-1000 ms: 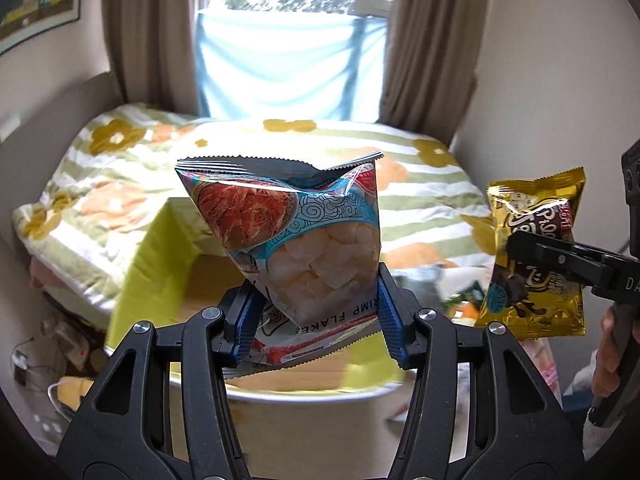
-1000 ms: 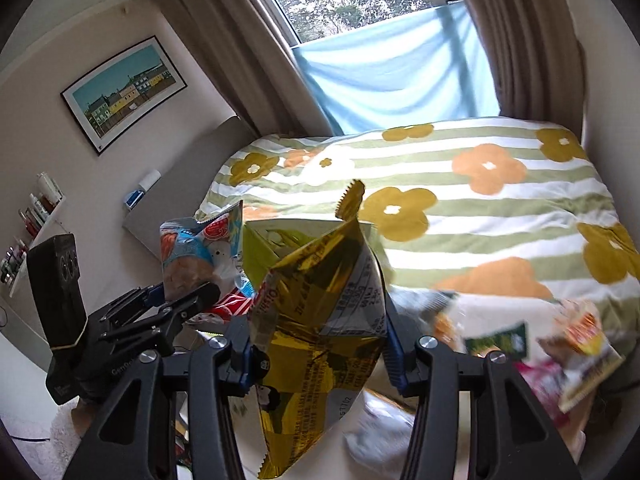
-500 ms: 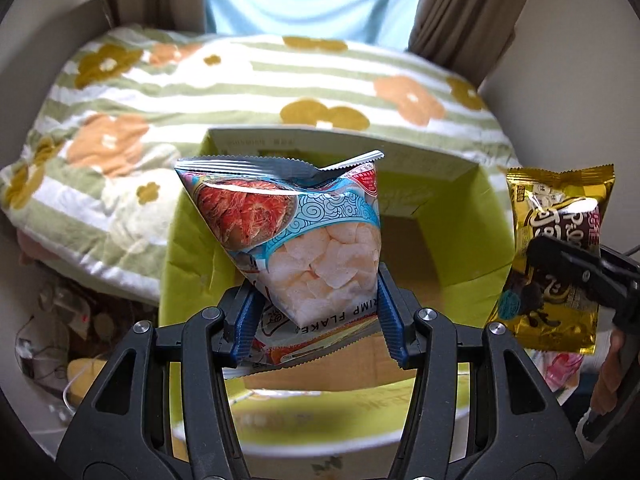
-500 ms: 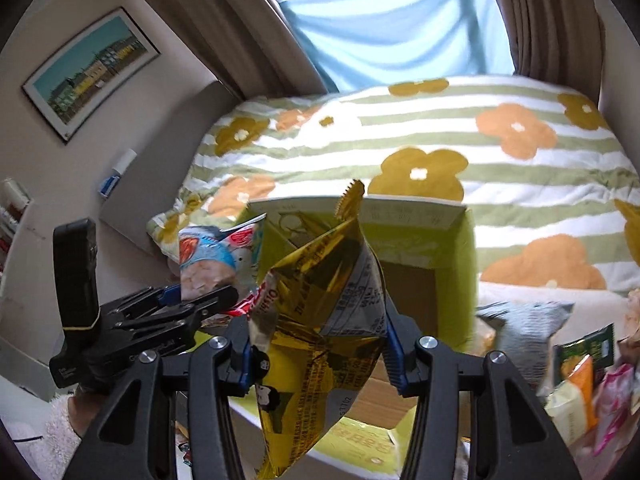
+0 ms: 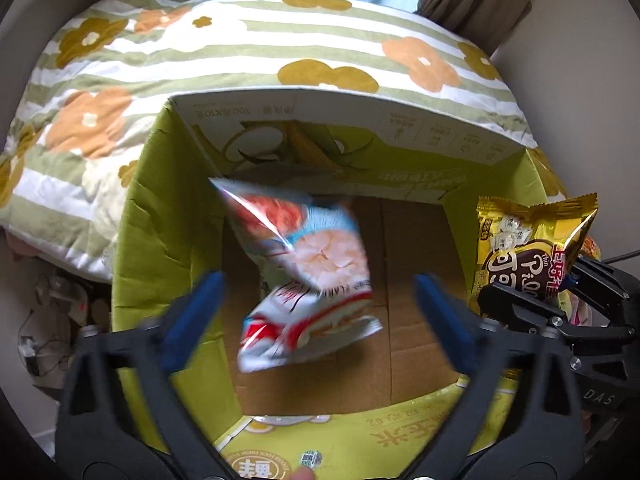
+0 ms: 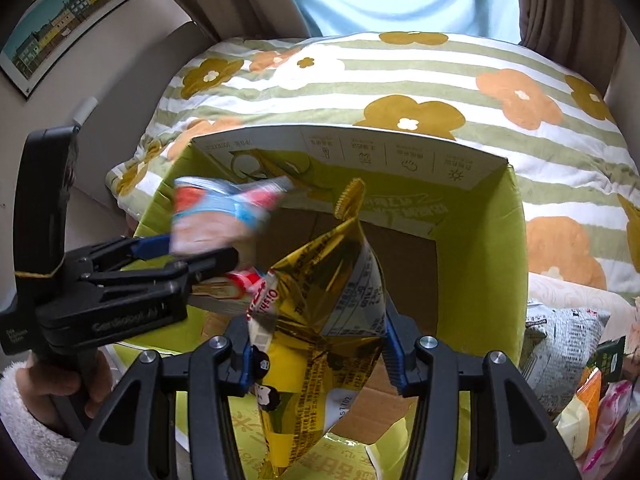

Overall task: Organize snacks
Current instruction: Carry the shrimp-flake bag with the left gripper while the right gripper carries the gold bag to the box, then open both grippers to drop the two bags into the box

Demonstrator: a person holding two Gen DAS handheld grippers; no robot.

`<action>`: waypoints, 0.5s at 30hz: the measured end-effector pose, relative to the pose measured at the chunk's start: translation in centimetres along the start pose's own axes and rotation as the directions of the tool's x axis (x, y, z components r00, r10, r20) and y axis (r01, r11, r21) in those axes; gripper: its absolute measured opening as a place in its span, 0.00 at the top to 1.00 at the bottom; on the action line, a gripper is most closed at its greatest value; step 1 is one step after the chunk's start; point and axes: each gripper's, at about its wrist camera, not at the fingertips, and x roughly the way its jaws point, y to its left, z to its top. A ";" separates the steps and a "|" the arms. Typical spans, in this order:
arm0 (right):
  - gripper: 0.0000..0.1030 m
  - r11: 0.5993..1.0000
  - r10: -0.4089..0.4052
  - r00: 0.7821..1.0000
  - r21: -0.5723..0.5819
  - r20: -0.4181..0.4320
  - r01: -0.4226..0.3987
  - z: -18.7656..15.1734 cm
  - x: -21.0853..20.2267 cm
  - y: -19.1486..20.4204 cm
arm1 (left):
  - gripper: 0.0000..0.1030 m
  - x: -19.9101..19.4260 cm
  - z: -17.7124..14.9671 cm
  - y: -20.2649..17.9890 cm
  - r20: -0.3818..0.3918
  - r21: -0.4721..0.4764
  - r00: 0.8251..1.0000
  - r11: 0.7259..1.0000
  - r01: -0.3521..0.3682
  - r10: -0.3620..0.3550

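Observation:
A blue, red and white shrimp-flake bag (image 5: 320, 256) hangs blurred in the air over the open yellow-green cardboard box (image 5: 400, 132). My left gripper (image 5: 316, 284) is opening, its blue pads wide apart on either side and off the bag. From the right wrist view the same bag (image 6: 216, 212) sits just beyond the left gripper (image 6: 200, 252), above the box (image 6: 400, 152). My right gripper (image 6: 316, 320) is shut on a gold foil snack bag (image 6: 328, 280), held above the box's near right side. That gold bag (image 5: 524, 248) also shows in the left wrist view.
The box stands against a bed with a green-striped flowered duvet (image 5: 240, 52). Several loose snack packets (image 6: 560, 340) lie to the right of the box. A hand in a white fleecy sleeve (image 6: 24, 420) holds the left gripper. Cluttered floor lies left of the box.
Both grippers have come down and tilted over the box. The left jaws have sprung wide and let go of the shrimp-flake bag, which drops away blurred. The right still grips the gold bag.

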 end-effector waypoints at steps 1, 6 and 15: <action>0.55 1.000 -0.002 1.000 -0.002 -0.005 0.002 0.1 0.1 -0.2 | 0.00 -0.4 0.0 -0.1 0.015 -0.002 1.000 1.000 -0.009 0.009; 0.55 1.000 -0.019 0.999 -0.010 -0.031 0.019 0.2 0.6 -0.6 | 0.00 -1.7 -0.2 0.4 0.046 -0.013 0.998 0.999 -0.033 0.034; 0.00 1.000 -0.024 0.997 0.006 0.070 0.023 1.2 0.5 0.0 | 0.00 -4.9 -1.4 1.6 0.103 -0.026 0.992 0.997 -0.068 0.070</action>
